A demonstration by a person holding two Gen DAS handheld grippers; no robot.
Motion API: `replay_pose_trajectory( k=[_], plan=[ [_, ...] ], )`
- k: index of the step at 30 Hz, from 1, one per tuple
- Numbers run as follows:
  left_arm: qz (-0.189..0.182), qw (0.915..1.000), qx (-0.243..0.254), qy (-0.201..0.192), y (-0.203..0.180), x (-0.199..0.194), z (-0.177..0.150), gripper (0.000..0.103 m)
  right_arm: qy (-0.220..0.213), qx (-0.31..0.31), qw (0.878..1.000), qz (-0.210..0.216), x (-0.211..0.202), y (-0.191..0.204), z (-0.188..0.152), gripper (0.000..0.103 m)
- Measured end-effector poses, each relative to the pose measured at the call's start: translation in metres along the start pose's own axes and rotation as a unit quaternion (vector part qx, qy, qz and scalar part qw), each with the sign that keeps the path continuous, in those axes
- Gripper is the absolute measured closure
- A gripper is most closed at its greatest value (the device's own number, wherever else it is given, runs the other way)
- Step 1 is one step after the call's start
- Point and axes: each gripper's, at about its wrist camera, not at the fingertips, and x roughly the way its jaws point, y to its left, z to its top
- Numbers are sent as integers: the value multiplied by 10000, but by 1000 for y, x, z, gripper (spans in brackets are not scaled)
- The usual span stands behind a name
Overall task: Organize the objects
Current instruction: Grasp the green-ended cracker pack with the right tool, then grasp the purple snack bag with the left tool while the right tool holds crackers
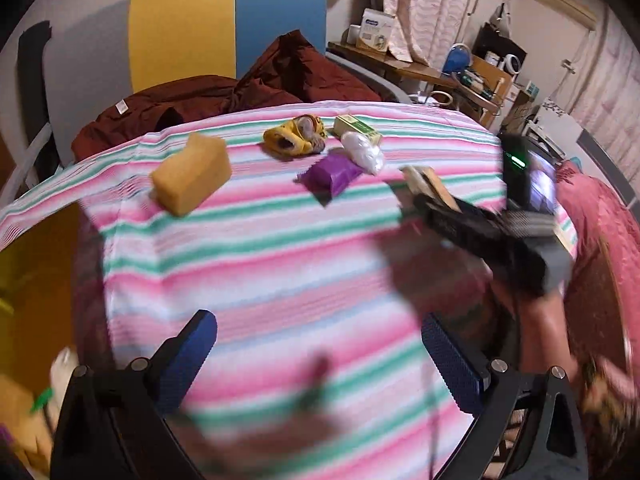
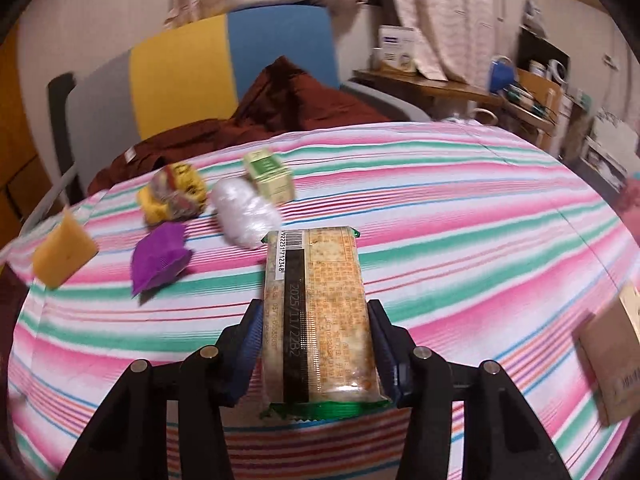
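Note:
My right gripper [image 2: 316, 312] is shut on a long cracker packet [image 2: 318, 312] and holds it above the striped cloth [image 2: 460, 240]. In the left wrist view the right gripper [image 1: 424, 184] and the packet [image 1: 420, 178] show at the right. My left gripper [image 1: 320, 344] is open and empty above the cloth [image 1: 260, 248]. On the far part of the cloth lie a yellow sponge [image 1: 192, 174], a purple packet [image 1: 332, 174], a white plastic bundle [image 1: 364, 152], a yellow patterned pouch [image 1: 294, 140] and a green box [image 1: 356, 128].
A dark red garment [image 1: 224, 96] lies behind the cloth before a grey, yellow and blue panel [image 1: 184, 28]. A cardboard box [image 2: 608, 352] sits at the cloth's right edge. Cluttered shelves [image 1: 472, 76] stand at the back right. A pink cover [image 1: 600, 248] lies to the right.

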Motion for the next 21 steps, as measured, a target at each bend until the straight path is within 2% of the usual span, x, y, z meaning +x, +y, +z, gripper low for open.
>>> replay_pose_trajectory(
  k=[5, 10, 16, 17, 20, 21],
  plan=[
    [-34, 9973, -711, 185, 7, 47, 43, 0, 78, 410, 9991, -43, 4, -16, -4, 52],
    [-26, 9925, -1155, 401, 2, 89, 75, 0, -2, 416, 9991, -52, 4, -17, -4, 52],
    [-107, 9803, -1924, 424, 4, 122, 108, 0, -92, 397, 9991, -94, 4, -17, -7, 52],
    [-104, 9789, -1999, 407, 4, 127, 112, 0, -102, 416, 9991, -79, 4, -17, -7, 52],
    [60, 9819, -1830, 478, -2, 139, 120, 1, -115, 431, 9990, -72, 4, -17, -6, 52],
    [117, 9833, -1750, 483, -4, 143, 122, 4, -119, 429, 9990, -77, 4, -17, -7, 52]
  ],
)
